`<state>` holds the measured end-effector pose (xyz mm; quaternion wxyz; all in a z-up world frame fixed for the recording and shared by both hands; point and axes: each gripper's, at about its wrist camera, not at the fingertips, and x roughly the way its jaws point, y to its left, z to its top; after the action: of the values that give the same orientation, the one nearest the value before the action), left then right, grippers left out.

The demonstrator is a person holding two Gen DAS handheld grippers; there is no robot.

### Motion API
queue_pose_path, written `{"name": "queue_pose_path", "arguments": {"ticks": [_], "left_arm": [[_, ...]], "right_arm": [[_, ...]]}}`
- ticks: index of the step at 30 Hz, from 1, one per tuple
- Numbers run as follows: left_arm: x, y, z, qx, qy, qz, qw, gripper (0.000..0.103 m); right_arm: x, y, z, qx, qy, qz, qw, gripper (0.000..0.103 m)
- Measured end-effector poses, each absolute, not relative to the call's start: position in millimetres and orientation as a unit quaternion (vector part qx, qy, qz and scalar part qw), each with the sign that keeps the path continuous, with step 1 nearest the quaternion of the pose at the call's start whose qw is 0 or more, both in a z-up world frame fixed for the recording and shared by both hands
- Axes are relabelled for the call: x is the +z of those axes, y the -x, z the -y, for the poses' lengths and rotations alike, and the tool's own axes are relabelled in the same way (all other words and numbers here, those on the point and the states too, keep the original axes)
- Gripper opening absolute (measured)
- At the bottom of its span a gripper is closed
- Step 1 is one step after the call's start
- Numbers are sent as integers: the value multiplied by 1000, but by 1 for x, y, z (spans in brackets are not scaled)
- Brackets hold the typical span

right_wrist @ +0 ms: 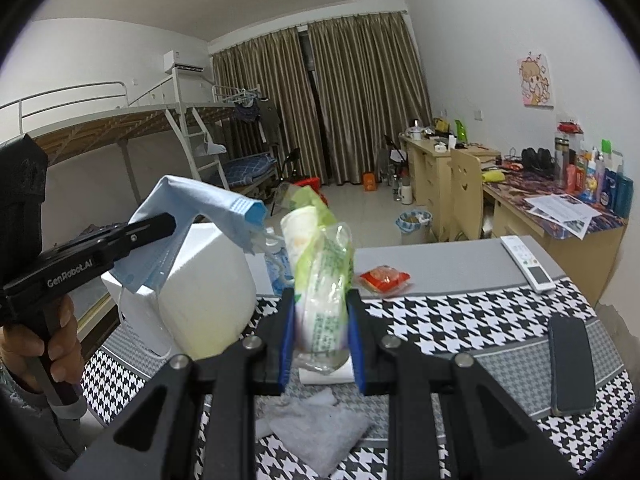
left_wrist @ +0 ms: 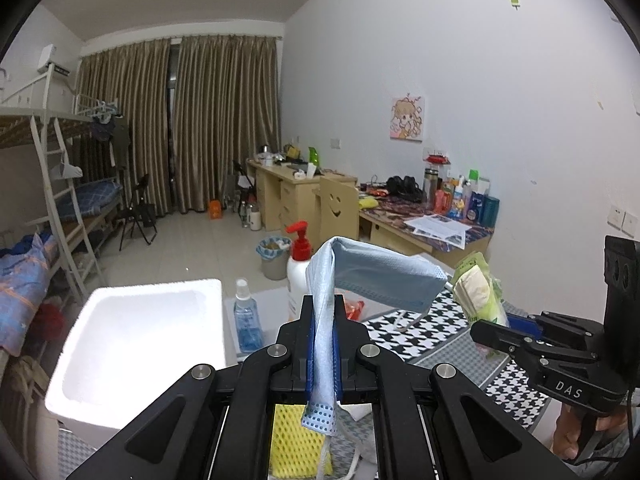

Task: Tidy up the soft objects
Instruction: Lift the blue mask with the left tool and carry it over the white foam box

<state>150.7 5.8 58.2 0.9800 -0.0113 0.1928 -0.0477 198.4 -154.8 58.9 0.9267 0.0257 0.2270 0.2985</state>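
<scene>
Left gripper [left_wrist: 323,344] lifted off the surface [right_wrist: 460,260], jaws narrow, pinched on a light blue face mask [left_wrist: 376,276]; mask clamped between the blue pads, upper part sticking up past the fingertips and folding over to the right, lower edge and ear loops hanging below the jaws. Same left gripper [right_wrist: 170,222] seen from the right wrist camera at left, mask [right_wrist: 192,208] draped over its tip, above and in front of the white foam box [right_wrist: 208,300]. Right gripper [right_wrist: 320,340] also raised, jaws partly closed on a clear plastic pack of tissues [right_wrist: 320,276] with green print; pack held between the blue pads, standing up past the fingertips, tilted slightly left. From the left wrist camera, right gripper [left_wrist: 480,330] at right, tissue pack [left_wrist: 476,288] at its tip just beside the mask's free end, touching or not unclear. Foam box [left_wrist: 132,340] at left on the surface, blue spray bottle [left_wrist: 248,320] and red-pump dispenser bottle [left_wrist: 298,268] beside it. Yellow mesh sponge [left_wrist: 296,440] under the left jaws. White towel [right_wrist: 316,428] on the houndstooth cloth [right_wrist: 460,320] below the right jaws. Red snack packet [right_wrist: 384,278], white remote [right_wrist: 528,264] and black phone [right_wrist: 570,364] on the surface, well apart from both jaws.
</scene>
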Motion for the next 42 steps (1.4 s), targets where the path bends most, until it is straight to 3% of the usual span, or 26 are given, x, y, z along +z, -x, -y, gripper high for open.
{"name": "queue_pose_path", "arguments": {"ticks": [26, 42], "left_arm": [[87, -148, -64, 56, 31, -159, 985, 7], [74, -155, -97, 130, 41, -189, 972, 7]], "right_arm": [[83, -211, 109, 367, -8, -207, 907, 28], [79, -205, 80, 399, 3, -220, 890, 28]]}}
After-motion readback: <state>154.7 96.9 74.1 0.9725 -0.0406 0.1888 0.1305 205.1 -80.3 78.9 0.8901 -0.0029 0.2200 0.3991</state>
